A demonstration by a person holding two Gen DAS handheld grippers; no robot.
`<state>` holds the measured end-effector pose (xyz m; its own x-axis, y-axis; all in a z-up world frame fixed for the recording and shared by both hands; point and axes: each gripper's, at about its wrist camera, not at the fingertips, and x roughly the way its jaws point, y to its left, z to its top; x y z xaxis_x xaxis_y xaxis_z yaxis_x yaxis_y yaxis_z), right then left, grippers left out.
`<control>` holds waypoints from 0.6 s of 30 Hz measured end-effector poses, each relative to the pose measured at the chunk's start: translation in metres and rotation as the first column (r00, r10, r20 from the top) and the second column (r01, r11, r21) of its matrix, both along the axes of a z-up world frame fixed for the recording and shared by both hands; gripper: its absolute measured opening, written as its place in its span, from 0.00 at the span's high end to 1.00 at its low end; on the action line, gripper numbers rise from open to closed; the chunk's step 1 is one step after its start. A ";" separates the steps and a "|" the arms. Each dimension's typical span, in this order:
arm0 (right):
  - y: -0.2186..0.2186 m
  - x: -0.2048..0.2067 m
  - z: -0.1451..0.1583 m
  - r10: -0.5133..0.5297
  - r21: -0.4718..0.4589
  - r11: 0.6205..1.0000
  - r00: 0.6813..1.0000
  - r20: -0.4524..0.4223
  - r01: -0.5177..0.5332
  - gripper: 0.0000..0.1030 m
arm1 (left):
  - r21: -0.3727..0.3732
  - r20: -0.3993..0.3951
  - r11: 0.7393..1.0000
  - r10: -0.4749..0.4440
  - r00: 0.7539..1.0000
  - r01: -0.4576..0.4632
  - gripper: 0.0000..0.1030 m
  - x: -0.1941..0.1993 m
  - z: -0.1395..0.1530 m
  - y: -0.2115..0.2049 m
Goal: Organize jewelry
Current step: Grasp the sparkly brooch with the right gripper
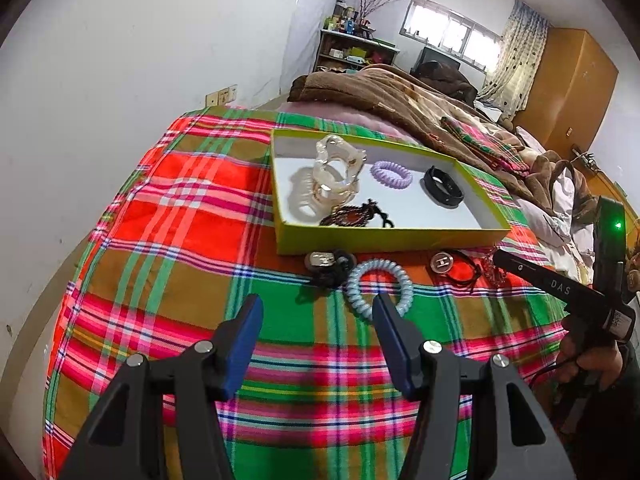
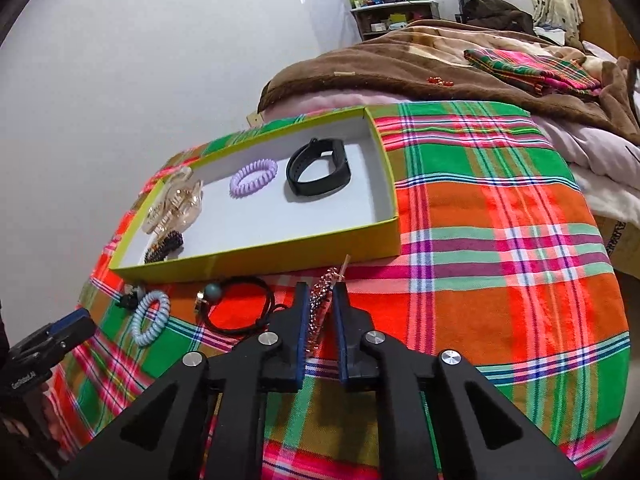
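Jewelry chain (image 2: 320, 312) is gripped by the right gripper (image 2: 319, 304) beside the yellow-green box (image 2: 280, 256), while the left gripper (image 1: 316, 312) is held open above the blue coil tie (image 1: 380, 286).

A home bedroom: a bed (image 1: 168, 216) under plaid cloth, rumpled brown blanket (image 2: 400, 60), curtained window (image 1: 452, 32), wooden wardrobe (image 1: 568, 80).

A bed spread with a plaid cloth (image 2: 500, 216) carries a yellow-green box (image 2: 256, 258) — behind it, a brown blanket (image 2: 400, 64). In front of the box lie a pale blue coil hair tie (image 1: 378, 290), black cord pieces (image 2: 240, 308) and a pink beaded strand (image 2: 320, 300) — all directly on the cloth.
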<state>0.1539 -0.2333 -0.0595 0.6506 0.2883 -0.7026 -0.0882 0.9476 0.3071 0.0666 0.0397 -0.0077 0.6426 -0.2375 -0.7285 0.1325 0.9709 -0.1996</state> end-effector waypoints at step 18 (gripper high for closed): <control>-0.042 -0.024 0.017 -0.039 0.047 0.998 0.997 0.062 0.036 0.91 | 0.044 -0.020 0.985 -0.168 0.986 0.168 0.43 0.035 0.006 -0.102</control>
<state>0.1303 -0.2758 -0.0422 0.7040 0.2938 -0.6466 -0.0735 0.9357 0.3451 0.1014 -0.0619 -0.0017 0.5842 -0.3075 -0.7511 0.2916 0.9432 -0.1593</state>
